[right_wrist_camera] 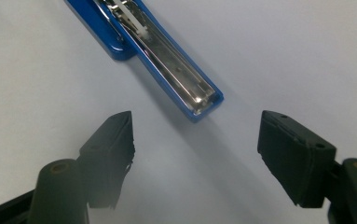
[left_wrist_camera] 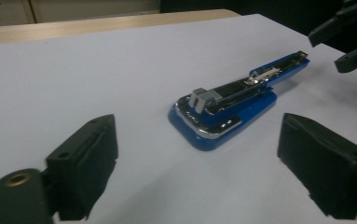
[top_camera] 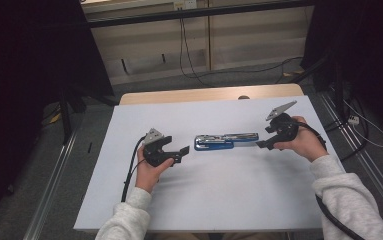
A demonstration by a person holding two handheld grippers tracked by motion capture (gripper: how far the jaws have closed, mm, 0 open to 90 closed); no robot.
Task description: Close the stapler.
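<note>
We have both tools gaping, nothing held; the blue stapler (top_camera: 225, 141) lies flat on the desk (top_camera: 214, 200) between them, its hinged end just ahead of the left tool (left_wrist_camera: 197, 154), its open magazine tip just ahead of the right tool (right_wrist_camera: 197, 149). We should straddle each end squarely before pinching, we reckon; a skewed bite could spin it.

A blue stapler (top_camera: 225, 141) lies between the left gripper (top_camera: 183, 151) and right gripper (top_camera: 260, 145) — both near, neither touching.

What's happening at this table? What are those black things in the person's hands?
A person holds a two-jawed gripper in each hand, one on either side of a blue stapler lying opened out on the white table. The left gripper and right gripper both point at the stapler with open jaws. Neither touches it yet.
</note>
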